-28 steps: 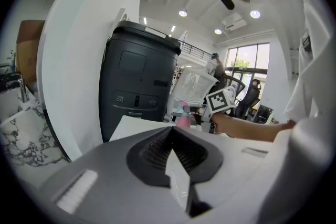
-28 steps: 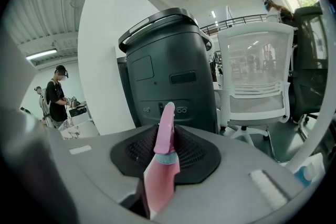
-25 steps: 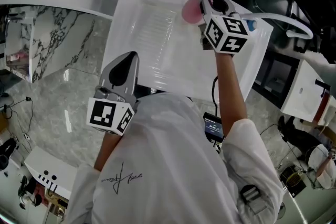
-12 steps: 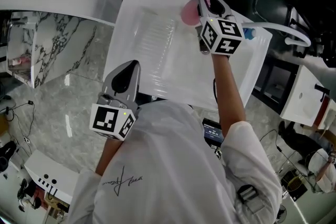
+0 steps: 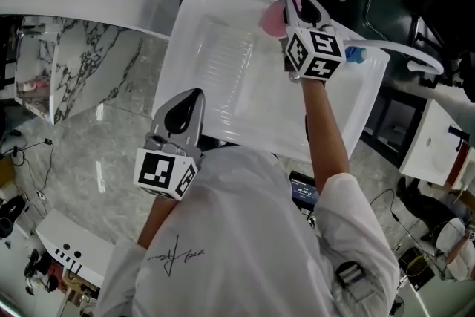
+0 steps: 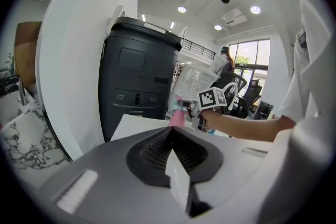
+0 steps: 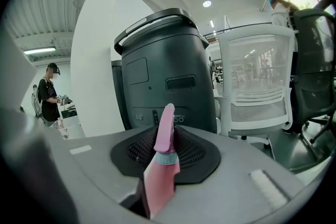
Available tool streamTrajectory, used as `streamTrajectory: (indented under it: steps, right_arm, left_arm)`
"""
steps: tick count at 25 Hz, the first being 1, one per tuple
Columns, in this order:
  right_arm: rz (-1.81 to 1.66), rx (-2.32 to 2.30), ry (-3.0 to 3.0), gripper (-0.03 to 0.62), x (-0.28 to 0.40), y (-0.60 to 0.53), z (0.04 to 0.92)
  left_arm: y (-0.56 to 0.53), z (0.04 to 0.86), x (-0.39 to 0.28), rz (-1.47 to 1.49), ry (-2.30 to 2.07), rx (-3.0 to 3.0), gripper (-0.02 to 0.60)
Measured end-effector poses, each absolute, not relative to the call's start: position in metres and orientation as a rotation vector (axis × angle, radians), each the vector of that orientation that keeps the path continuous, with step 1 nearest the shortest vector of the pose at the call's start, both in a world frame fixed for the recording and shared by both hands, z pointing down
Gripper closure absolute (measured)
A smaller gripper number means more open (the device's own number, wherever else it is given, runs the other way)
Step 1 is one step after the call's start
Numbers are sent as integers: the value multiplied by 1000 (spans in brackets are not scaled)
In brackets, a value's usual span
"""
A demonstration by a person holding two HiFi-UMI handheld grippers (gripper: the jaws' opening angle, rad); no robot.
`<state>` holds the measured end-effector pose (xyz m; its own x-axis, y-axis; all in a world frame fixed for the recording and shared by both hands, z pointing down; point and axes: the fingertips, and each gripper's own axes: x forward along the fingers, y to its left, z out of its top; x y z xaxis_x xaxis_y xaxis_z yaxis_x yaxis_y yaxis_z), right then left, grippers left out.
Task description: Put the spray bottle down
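Head view first: we've got the pink spray bottle (image 5: 272, 20) pinched in the right gripper (image 5: 294, 2), over the far edge of the white table (image 5: 223, 85), towards its far right corner. We can't tell if it touches the top, or what's inside it. The right arm is stretched well forward, with a bare forearm and a white sleeve. The left gripper (image 5: 183, 112) sits at the near edge, tucked close to the body. The table looks glossy, with a shallow ribbed dip in the middle.

Left gripper view: the jaws are together with nothing in them, and the pads are black and ribbed. Past them stands a tall dark grey machine (image 6: 139, 78) with a lid.

Right gripper view: the jaws are narrow and clamped on the bottle, which has a pink body, a pale blue collar and a pink head pointing up. A white mesh chair (image 7: 257, 78) is off to the right.
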<state>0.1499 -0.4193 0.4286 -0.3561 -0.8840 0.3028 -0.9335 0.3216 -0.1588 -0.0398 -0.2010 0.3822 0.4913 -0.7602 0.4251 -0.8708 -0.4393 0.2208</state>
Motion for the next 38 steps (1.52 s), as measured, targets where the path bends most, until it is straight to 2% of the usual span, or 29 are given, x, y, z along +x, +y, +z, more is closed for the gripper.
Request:
streamTrajectory:
  steps: [23, 38]
  right_arm:
    - [173, 1742, -2503, 510, 145, -414, 422]
    - [104, 1722, -2467, 507, 140, -392, 428]
  left_arm:
    - [-199, 387, -34, 379, -1349, 2321, 531]
    - [-196, 385, -31, 378, -1326, 2330, 531]
